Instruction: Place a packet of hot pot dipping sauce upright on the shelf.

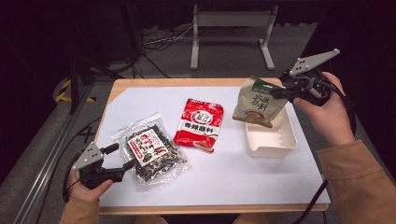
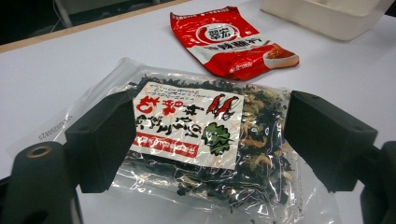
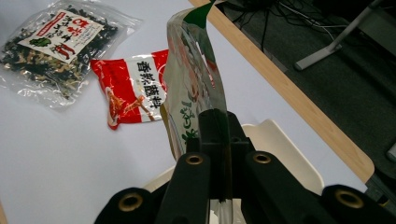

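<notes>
Over the white tray (image 1: 289, 135) at the table's right, our right gripper (image 1: 280, 91) clamps the beige pouch (image 1: 257, 102), hanging clear. Our left gripper (image 1: 120, 157), jaws apart, straddles the seaweed bag (image 1: 152, 154) beside the red packet (image 1: 200, 123).

Red sauce packet (image 1: 199, 123) lies flat near the middle of the high view, white label band across its upper half, on the white sheet (image 1: 243, 172) that covers most of the wooden table (image 1: 140, 82) — bare wood shows along the top edge and upper left corner. Upper middle of the frame: a grey metal stand (image 1: 231, 28) on dark carpet, loose cables (image 1: 161, 39) just left of it. Far left — yellow-and-black hazard tape (image 1: 65, 91) on the floor beside a metal rail (image 1: 51, 158).
</notes>
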